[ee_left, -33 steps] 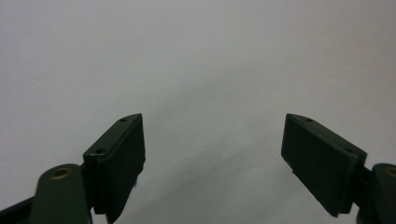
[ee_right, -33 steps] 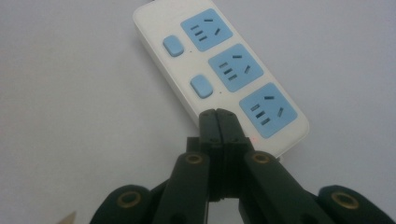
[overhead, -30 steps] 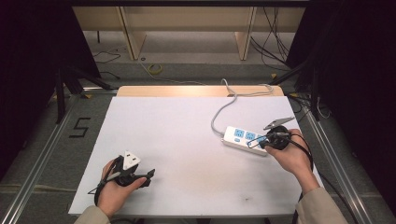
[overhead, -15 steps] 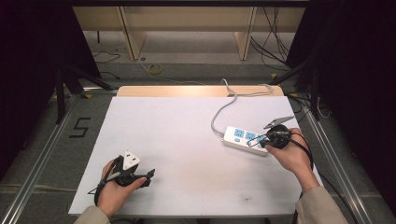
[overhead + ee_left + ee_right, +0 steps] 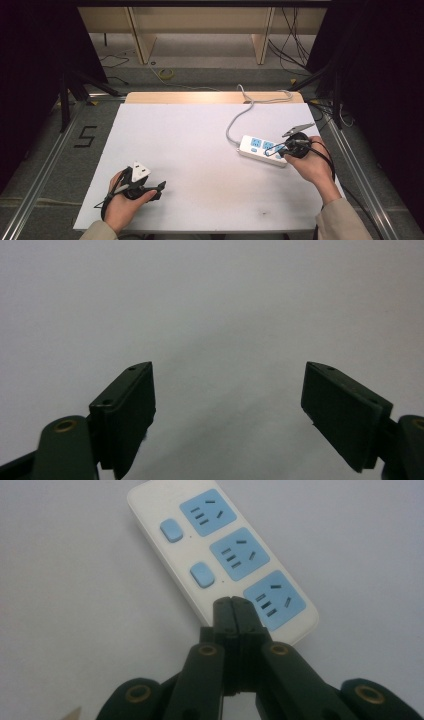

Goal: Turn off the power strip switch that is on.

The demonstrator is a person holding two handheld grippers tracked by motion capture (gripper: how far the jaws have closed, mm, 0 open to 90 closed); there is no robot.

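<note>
A white power strip (image 5: 256,145) with three blue sockets lies at the right of the white table; its sockets and two blue switches (image 5: 201,574) show close up in the right gripper view. My right gripper (image 5: 276,148) is shut with nothing between its jaws, its tips (image 5: 232,603) resting on or just over the strip's near end beside the third socket (image 5: 274,600). I cannot tell if they touch it. My left gripper (image 5: 160,188) sits low at the table's front left, open, its jaws (image 5: 227,405) wide apart over bare white surface.
The strip's grey cable (image 5: 234,121) curves back over the table's far edge. The white table top (image 5: 190,145) has a wooden strip (image 5: 200,97) along its back. Metal rails run along both sides; more cables lie on the floor behind.
</note>
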